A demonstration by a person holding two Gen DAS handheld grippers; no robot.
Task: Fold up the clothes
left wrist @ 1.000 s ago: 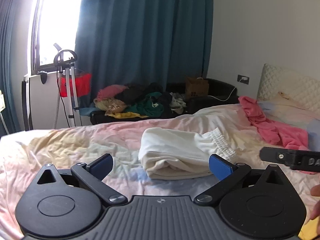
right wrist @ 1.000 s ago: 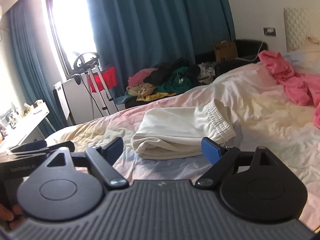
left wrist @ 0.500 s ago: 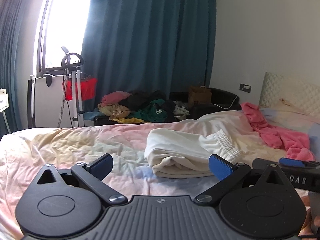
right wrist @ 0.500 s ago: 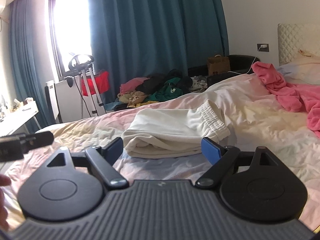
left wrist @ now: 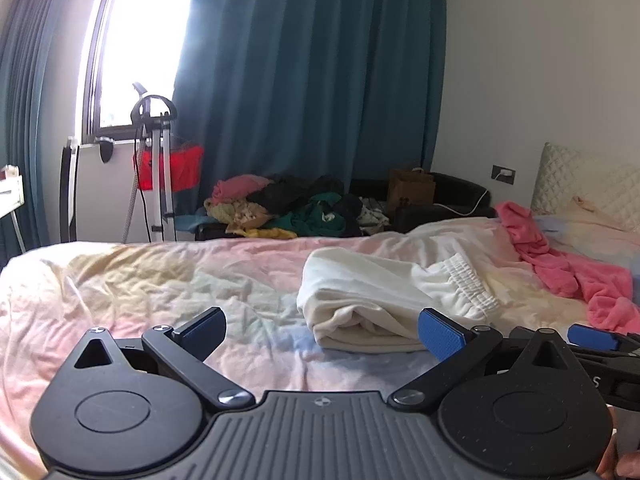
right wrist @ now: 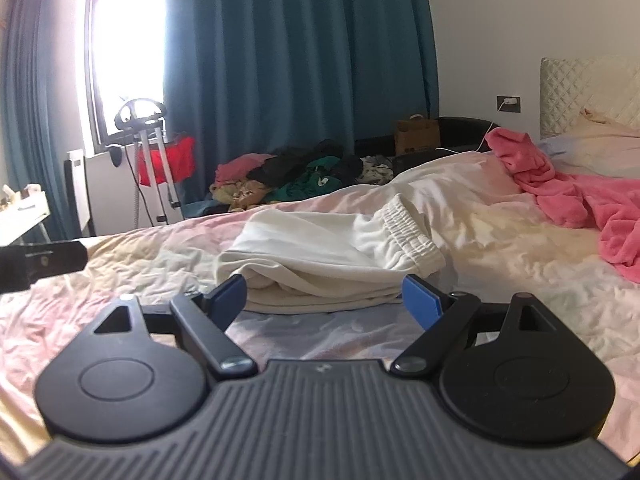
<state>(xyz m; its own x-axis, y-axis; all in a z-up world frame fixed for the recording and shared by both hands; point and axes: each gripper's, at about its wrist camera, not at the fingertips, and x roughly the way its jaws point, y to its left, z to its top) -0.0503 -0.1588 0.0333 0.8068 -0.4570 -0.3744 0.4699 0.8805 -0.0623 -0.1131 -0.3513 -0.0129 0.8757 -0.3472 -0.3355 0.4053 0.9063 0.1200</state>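
Folded white trousers lie on a rumpled bed sheet, a pink blanket well to their right. Both the left gripper and right gripper hover just before them, jaws wide and empty.

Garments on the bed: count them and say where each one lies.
2. The folded white garment lies mid-bed, just ahead of the grippers. The pink garment lies crumpled toward the headboard, on the right. Others may be hidden out of frame.
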